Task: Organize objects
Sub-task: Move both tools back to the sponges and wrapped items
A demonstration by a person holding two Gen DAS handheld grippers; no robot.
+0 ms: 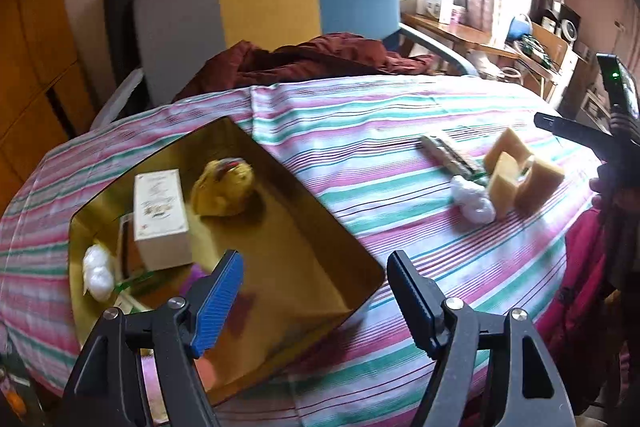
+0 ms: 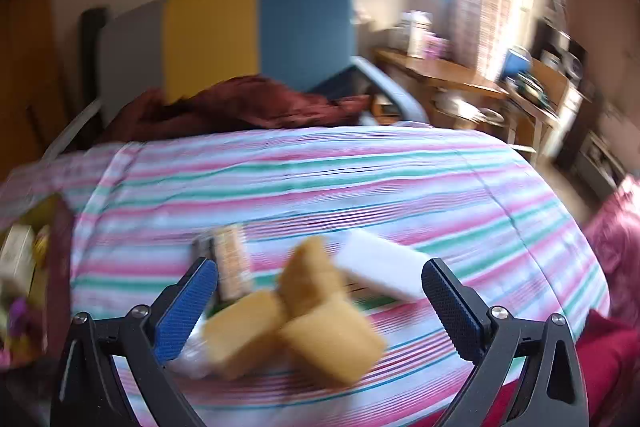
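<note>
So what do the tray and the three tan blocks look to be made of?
The tray looks like gold-toned metal or foil card with a glossy finish: it mirrors the white box standing in it. The tan blocks look like porous sponge or foam, matte, with soft rounded edges; blur leaves the texture uncertain.

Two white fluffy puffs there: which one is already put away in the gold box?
The white puff at the gold box's near-left corner, beside the cream carton. The other puff lies on the striped cloth beside the sponges.
</note>
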